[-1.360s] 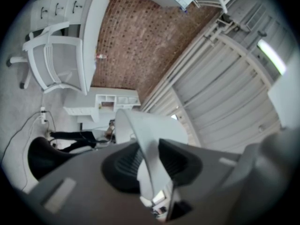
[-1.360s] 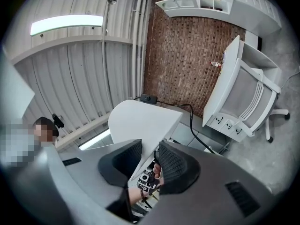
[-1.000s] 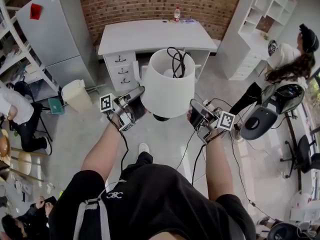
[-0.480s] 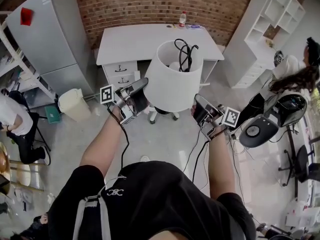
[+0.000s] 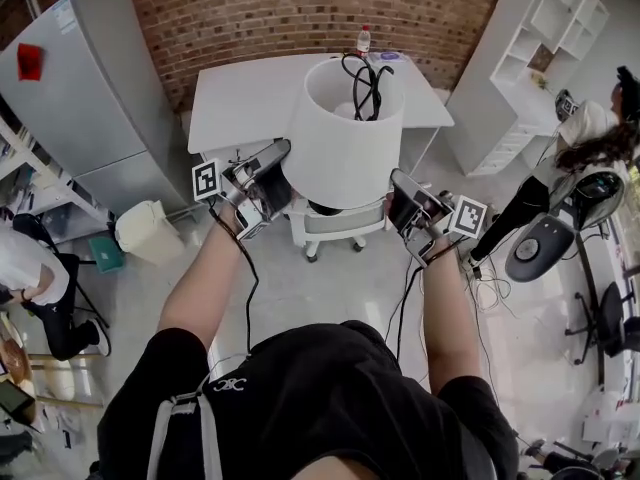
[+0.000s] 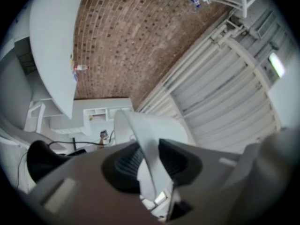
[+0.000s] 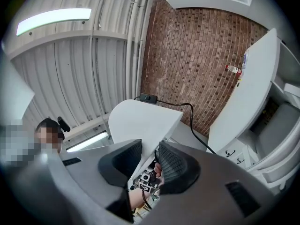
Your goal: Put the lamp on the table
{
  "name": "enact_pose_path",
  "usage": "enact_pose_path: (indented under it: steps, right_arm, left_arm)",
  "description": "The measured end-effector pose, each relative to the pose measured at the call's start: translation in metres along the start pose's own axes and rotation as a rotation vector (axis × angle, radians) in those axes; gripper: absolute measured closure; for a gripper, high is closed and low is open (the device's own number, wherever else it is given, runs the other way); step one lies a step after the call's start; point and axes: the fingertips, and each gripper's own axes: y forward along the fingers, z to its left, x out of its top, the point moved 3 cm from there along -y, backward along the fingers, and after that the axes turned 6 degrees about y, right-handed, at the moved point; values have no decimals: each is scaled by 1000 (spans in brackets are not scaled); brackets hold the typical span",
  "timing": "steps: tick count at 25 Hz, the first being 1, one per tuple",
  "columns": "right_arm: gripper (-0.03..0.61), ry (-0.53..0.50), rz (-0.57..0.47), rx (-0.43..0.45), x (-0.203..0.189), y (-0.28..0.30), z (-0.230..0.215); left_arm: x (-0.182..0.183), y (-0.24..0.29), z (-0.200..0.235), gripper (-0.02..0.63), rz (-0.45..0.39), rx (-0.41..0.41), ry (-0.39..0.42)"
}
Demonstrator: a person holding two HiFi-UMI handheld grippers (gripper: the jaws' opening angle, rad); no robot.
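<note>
A white lamp shade (image 5: pixel 345 148) with a black cord (image 5: pixel 365 83) coiled inside hangs in the air in front of the white table (image 5: pixel 250 98). The lamp's dark base (image 5: pixel 322 208) peeks out below the shade. My left gripper (image 5: pixel 278 173) is shut on the shade's lower left rim, and my right gripper (image 5: pixel 398 193) is shut on its lower right rim. In the left gripper view the shade wall (image 6: pixel 140 125) runs between the pads of the left gripper (image 6: pixel 149 161). The right gripper view shows the shade (image 7: pixel 140 123) pinched in the right gripper (image 7: pixel 146 165).
A bottle (image 5: pixel 364 38) stands at the table's back edge by the brick wall. A grey cabinet (image 5: pixel 100 98) and a bin (image 5: pixel 145 230) are to the left, a white shelf unit (image 5: pixel 510 58) to the right. One person (image 5: pixel 580 138) stands right, another (image 5: pixel 30 278) sits left.
Both grippers carried the lamp forward and a little up. The table has come nearer, and the shade now overlaps its front edge in the head view.
</note>
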Motion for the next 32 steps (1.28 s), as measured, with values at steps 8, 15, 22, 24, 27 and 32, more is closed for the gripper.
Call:
enact_pose_path:
  steps: [8, 15, 22, 24, 27, 32]
  right_arm:
    - [472, 21, 18, 8, 39, 18, -36]
    - [472, 35, 61, 9, 100, 35, -98]
    - [471, 81, 117, 8, 177, 61, -170]
    - [471, 98, 143, 3, 198, 68, -193]
    - [469, 108, 189, -9, 228, 77, -226]
    - [469, 141, 238, -4, 267, 88, -275]
  left_arm:
    - [35, 14, 36, 512, -4, 27, -10]
    - [78, 37, 97, 506, -36, 65, -4]
    - [137, 70, 165, 505, -87, 121, 5]
    - [155, 80, 185, 506, -101, 141, 17]
    - [178, 94, 216, 503, -118, 172, 34]
    - [205, 106, 260, 503, -156, 203, 48]
